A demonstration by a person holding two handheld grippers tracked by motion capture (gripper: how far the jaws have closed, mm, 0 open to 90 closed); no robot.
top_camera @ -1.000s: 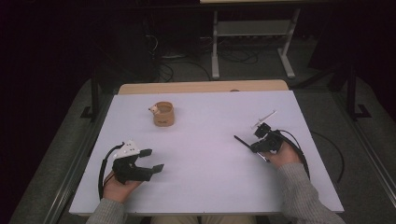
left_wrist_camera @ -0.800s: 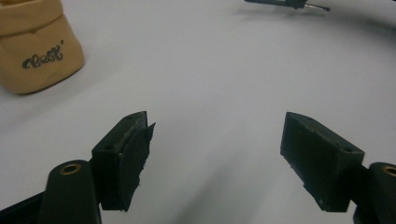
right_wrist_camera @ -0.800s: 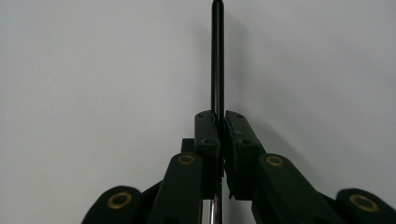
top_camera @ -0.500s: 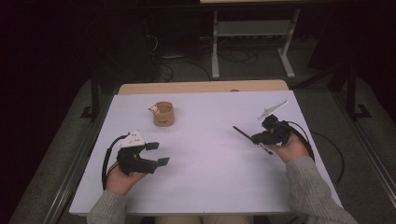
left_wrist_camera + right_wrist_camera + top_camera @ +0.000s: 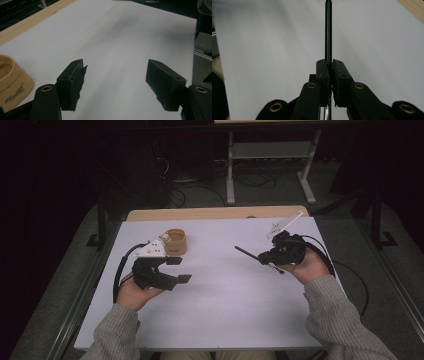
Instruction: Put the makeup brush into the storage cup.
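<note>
White table (image 5: 220,320): our right gripper (image 5: 265,257) pinches a pen (image 5: 246,253); left gripper (image 5: 181,270), spread, has just been closing. Next: pen to cup (image 5: 176,241).

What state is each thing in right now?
left claw: open, nothing between its jaws, has just been closing a little
right claw: shut on the black rod
black rod: clamped, sticking out ahead of the jaws
wooden cup: upright on the table, untouched

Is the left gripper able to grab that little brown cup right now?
Probably yes. The left gripper is open and holds nothing, the brown cup stands close beside it, and only bare white table lies between.
</note>
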